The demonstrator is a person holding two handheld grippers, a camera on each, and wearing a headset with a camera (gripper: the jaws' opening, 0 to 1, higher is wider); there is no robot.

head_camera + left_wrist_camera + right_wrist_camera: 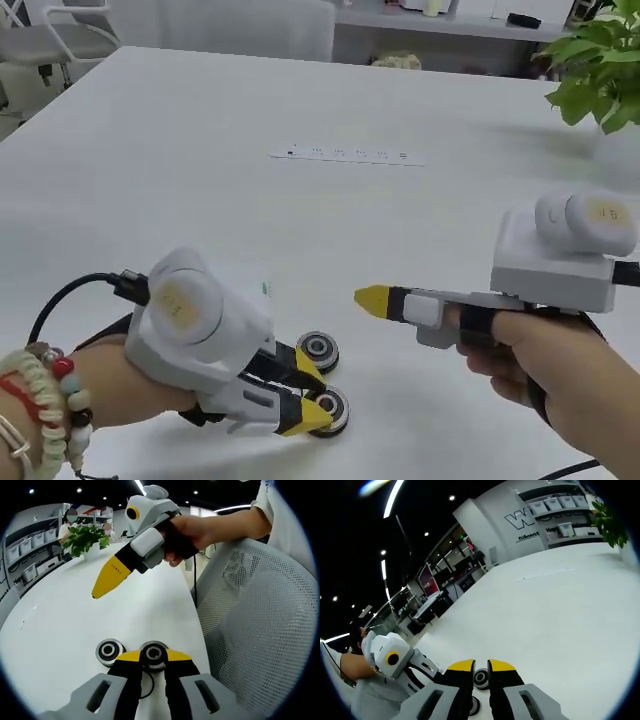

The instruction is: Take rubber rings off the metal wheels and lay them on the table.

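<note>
- Plant (598, 70) at two o'clock, power strip (345, 155) at twelve.
- Left gripper (312, 392) lies low, grasping near wheel (333, 408); far wheel (318, 350) just beside.
- Right gripper (370, 298) level, clenched empty.

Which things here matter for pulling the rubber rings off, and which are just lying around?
For the job: near wheel, far wheel, left gripper, right gripper.
Just lying about: socket strip, potted plant, office chair.

Bright, even overhead light from ceiling lights (395, 497); soft shadows on white table (300, 230); gripper views fisheye-bent at edges.
</note>
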